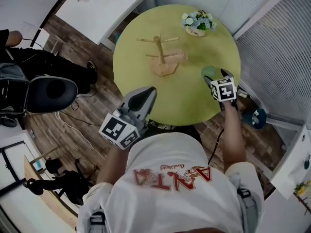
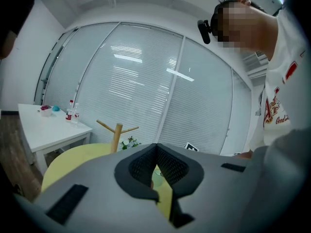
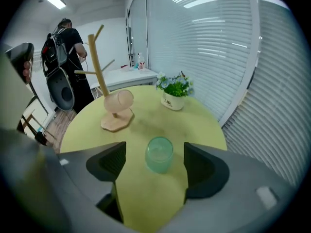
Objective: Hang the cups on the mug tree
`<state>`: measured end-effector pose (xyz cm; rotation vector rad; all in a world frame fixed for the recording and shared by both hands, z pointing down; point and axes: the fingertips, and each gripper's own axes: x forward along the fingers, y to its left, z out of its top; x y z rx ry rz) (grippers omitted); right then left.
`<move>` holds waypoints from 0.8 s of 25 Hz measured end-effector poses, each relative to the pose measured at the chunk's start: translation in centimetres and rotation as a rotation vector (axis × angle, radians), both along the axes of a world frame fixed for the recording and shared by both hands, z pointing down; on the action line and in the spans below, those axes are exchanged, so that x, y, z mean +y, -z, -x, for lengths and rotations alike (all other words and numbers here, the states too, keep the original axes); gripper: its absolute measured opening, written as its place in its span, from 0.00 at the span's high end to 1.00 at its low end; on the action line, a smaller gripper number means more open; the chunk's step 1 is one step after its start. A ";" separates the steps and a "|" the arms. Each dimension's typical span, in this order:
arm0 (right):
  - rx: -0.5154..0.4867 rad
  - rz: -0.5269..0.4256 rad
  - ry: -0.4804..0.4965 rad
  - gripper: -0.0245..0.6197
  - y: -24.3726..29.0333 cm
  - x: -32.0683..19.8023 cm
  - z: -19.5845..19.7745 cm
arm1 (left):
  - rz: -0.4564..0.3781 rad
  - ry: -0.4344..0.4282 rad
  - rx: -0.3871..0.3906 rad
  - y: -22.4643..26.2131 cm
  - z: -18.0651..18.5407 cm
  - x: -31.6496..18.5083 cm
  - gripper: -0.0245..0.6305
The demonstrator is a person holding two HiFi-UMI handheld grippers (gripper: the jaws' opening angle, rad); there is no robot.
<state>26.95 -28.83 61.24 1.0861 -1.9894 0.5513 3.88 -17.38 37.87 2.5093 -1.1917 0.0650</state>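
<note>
A translucent green cup (image 3: 159, 154) stands upright on the round yellow-green table (image 1: 141, 42), near its right edge. My right gripper (image 3: 155, 163) is open, its jaws on either side of the cup without touching it; the head view shows it (image 1: 214, 79) just behind the green cup (image 1: 209, 72). The wooden mug tree (image 3: 99, 76) stands at the table's middle (image 1: 161, 52), with a pink cup (image 3: 120, 101) at its base. My left gripper (image 1: 149, 92) is shut and empty over the table's near edge, with the mug tree (image 2: 116, 132) beyond it.
A white pot of flowers (image 1: 197, 24) sits at the table's far right edge. A white side table (image 1: 104, 4) with small items stands behind, a black office chair (image 1: 51, 93) to the left. A person with a backpack (image 3: 65, 47) stands far back. Window blinds run along the right.
</note>
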 end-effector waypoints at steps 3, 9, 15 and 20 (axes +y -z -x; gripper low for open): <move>0.009 0.061 0.019 0.43 -3.1 -1.1 0.1 | 0.023 0.031 -0.007 -0.7 -0.1 0.5 0.95; 0.059 0.152 0.061 0.42 -7.4 -2.8 0.6 | 0.035 0.062 -0.009 -1.4 -0.8 0.1 0.95; 0.084 0.182 0.046 0.44 -9.0 -2.9 0.5 | 0.027 0.081 0.000 -1.4 -0.7 0.0 0.95; 0.064 0.129 0.020 0.46 -8.2 -2.8 0.4 | 0.026 0.093 0.009 -1.3 0.3 0.4 0.95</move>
